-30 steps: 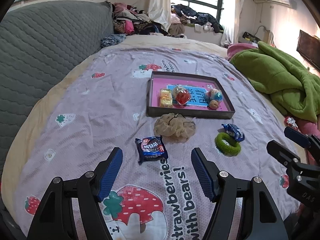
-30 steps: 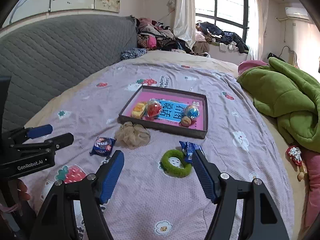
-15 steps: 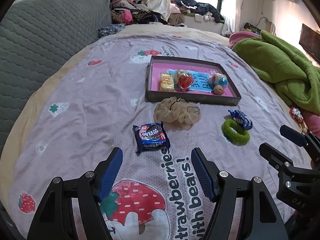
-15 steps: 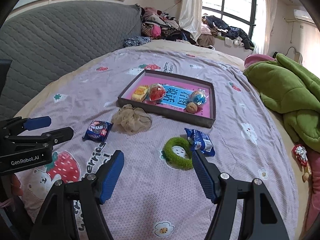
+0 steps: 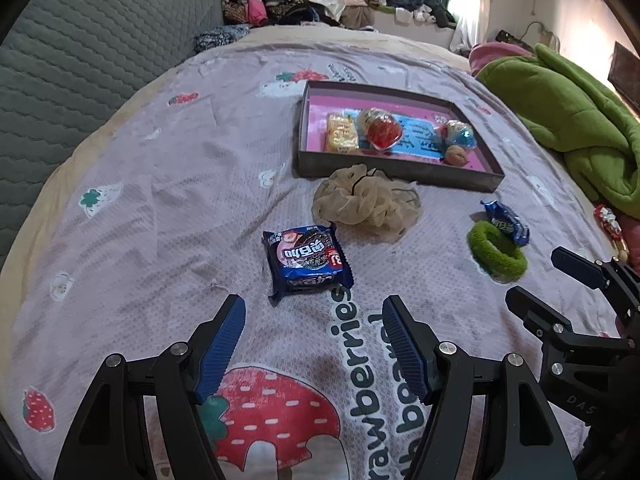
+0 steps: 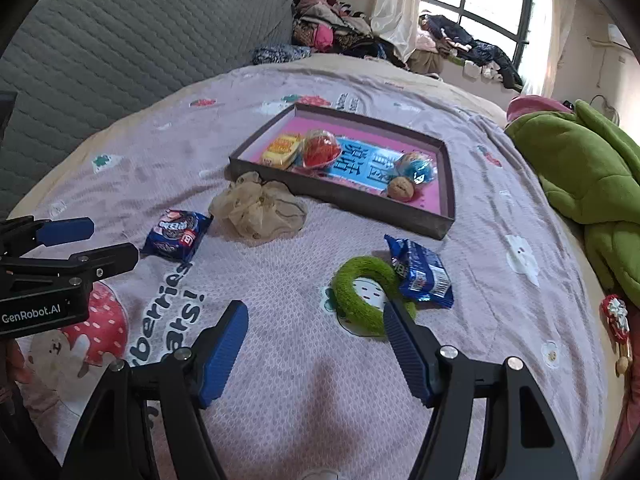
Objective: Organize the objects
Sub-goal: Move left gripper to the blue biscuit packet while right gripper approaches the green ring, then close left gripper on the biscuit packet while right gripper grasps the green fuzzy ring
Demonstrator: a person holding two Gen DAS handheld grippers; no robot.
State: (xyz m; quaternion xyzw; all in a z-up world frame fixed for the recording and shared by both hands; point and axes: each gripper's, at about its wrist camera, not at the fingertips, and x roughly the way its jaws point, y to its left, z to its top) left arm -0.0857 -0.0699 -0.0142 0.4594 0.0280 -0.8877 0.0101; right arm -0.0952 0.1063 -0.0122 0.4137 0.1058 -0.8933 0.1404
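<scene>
My left claw point(image 5: 312, 314) hangs released just short of the cookie packet point(image 5: 307, 261); my right claw point(image 6: 316, 318) gapes empty beside the green hair tie point(image 6: 370, 294), nearer me than the tray point(image 6: 436, 224).

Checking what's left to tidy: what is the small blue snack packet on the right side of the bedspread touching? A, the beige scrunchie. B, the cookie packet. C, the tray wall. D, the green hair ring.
D: the small blue snack packet overlaps the edge of the green hair ring, apart from everything else.

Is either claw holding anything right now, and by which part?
Nothing is held. The left claw and right claw are both open and empty above the bedspread.
</scene>
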